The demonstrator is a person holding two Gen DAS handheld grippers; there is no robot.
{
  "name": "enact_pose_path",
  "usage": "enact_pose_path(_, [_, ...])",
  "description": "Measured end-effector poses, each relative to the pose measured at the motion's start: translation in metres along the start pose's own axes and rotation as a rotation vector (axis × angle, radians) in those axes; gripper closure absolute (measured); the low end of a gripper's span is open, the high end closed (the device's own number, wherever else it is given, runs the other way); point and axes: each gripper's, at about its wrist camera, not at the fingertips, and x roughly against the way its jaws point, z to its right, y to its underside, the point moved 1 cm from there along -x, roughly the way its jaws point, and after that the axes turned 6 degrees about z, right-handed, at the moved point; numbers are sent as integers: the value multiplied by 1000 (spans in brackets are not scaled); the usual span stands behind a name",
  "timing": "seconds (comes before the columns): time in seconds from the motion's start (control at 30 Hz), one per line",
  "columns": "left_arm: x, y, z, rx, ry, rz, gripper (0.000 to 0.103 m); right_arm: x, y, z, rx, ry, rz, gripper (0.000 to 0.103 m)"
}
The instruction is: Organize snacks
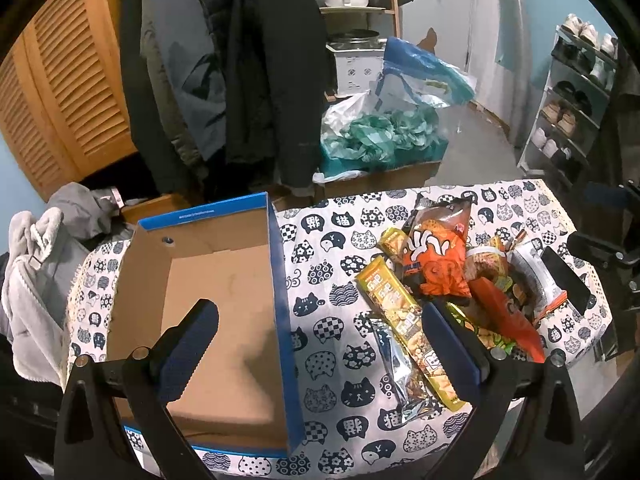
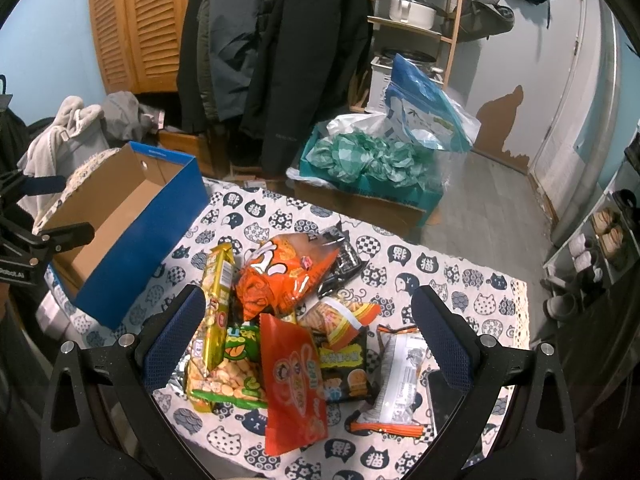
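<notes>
Your left gripper (image 1: 320, 344) and right gripper (image 2: 308, 332) fingers gape empty above the snack pile (image 2: 288, 320) beside the box (image 1: 208, 280).

Table (image 2: 460, 280): we record a white cloth printed all over with dark cat faces. Directly on it, on our left, we list one open cardboard box (image 1: 224, 280), blue outside, brown inside, nothing in it. To the right of the box we list a heap of snack packets (image 2: 288, 320) lying partly over one another: a long yellow packet (image 2: 218, 284), a large orange bag (image 2: 288, 276), a green packet (image 2: 236, 372), a flat red-orange packet (image 2: 294, 384), a black packet (image 2: 346, 364), and a white packet (image 2: 400, 376) at the right edge.
</notes>
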Motion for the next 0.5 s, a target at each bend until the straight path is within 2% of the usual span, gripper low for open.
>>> enact_pose_path(0.5, [-36,11,14,-1,24,-89,0,-11,18,24,-19,51,-60,3])
